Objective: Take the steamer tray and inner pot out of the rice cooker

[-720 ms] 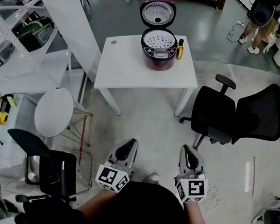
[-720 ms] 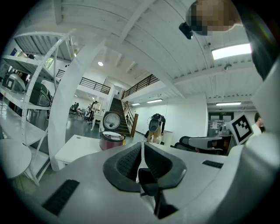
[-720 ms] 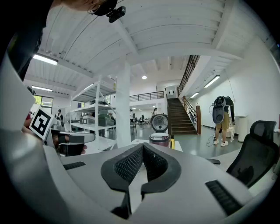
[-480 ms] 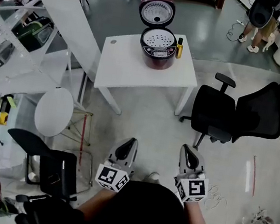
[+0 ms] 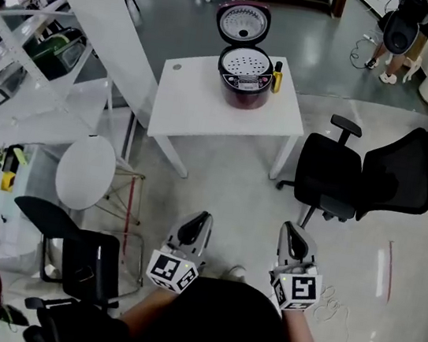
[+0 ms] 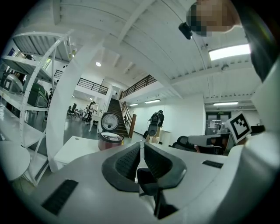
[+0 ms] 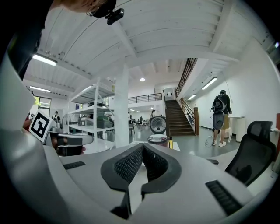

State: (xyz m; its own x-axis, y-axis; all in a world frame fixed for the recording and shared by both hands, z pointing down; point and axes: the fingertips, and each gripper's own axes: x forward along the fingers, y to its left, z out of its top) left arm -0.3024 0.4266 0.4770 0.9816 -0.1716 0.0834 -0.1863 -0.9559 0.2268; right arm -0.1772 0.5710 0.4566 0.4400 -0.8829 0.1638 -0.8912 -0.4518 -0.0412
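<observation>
Starting closest in: both grippers are being held out low in front of the person's body, over bare floor. The left gripper (image 5: 201, 220) is sitting with its jaws pressed nearly together, just a thin slit showing between the pads, and nothing in there. The right gripper (image 5: 291, 230) is the same, pads fully together and gripping nothing. The two are pointing roughly parallel, side by side with a gap between them.

A bit further out, a black office chair (image 5: 329, 175) is standing off to the right with a second, bigger one (image 5: 404, 179) beside it. A round white table (image 5: 85, 172) is sitting off to the left.

Past that is the white table (image 5: 199, 108), and the rice cooker (image 5: 244, 85) is sitting at its far right corner, well apart from both sets of jaws. Its lid (image 5: 242, 22) is standing open and tipped back. The steamer tray (image 5: 248, 62), white with little holes, is resting in the cooker's mouth. The inner pot isn't showing, since the tray is covering the opening. A small yellow bottle (image 5: 276, 76) is standing just beside the cooker on its right.

In both gripper views the cooker is lining up just above the jaw tips, far off. Way at the back, a person with a backpack (image 5: 407, 28) is standing by the wall.
</observation>
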